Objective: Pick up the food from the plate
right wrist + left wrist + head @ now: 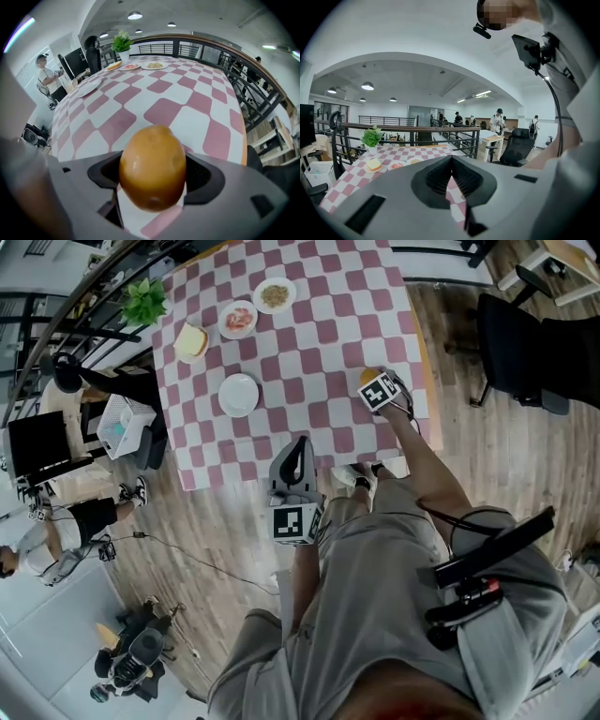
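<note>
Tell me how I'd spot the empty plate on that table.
Find the pink-and-white checked table. Three plates with food line its far end beside a potted plant; the empty plate sits alone nearer the person, plain white with nothing on it.

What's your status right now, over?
Left claw shut, empty, short of the table. Right claw shut on golden-brown food, near table's edge. White plate bare. Nothing blocking.

Worktop [328, 343], checked cloth: middle and right half bare, open from the near edge. Obstructions: empty plate [239, 394] left of centre; three filled plates [224, 324] in a row beyond it; potted plant [143, 302] at far-left corner, railing [403, 126] just behind. Near-right edge taken by right gripper [372, 381], jaws closed on round food [152, 164].
</note>
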Available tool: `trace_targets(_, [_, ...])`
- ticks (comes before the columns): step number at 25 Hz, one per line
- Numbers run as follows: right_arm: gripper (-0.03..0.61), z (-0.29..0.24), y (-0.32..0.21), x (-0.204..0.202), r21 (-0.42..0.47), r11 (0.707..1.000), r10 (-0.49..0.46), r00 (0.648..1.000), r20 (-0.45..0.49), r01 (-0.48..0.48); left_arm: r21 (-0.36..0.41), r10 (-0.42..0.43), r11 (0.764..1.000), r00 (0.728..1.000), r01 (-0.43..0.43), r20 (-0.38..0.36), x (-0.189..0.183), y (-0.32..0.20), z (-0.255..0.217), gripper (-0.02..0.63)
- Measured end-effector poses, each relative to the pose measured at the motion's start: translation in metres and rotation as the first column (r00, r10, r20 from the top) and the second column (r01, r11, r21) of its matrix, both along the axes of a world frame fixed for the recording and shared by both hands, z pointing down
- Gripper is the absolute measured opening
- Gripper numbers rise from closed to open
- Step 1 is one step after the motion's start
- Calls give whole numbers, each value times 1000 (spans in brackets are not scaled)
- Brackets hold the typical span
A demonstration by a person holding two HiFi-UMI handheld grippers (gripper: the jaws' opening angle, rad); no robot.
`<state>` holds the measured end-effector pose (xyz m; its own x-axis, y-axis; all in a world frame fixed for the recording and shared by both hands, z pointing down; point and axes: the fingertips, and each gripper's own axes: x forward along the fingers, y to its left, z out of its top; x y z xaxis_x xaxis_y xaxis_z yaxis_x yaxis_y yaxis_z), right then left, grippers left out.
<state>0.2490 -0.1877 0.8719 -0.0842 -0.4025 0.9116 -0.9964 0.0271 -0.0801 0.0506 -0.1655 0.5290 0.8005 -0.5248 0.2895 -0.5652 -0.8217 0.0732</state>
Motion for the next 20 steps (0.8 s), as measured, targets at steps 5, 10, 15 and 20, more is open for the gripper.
trace_targets(5, [354, -60, -13, -6, 98, 995, -17, 1000, -25, 19, 49, -50, 997, 999, 51, -20, -18, -7, -22, 6])
trace_targets(10, [356, -160, -52, -37, 293, 952, -83, 996, -37, 90, 113, -114, 986, 991, 121, -64, -36, -17, -52, 8])
trace_targets(15, [354, -291, -95, -95, 511, 839, -180, 982, -64, 187, 173, -202, 959, 971, 223, -126, -73, -27, -87, 8])
trace_targets(20, [354, -401, -112, -163, 676, 680, -298, 949, -98, 283, 246, -300, 906, 931, 346, -207, -123, -28, -137, 6])
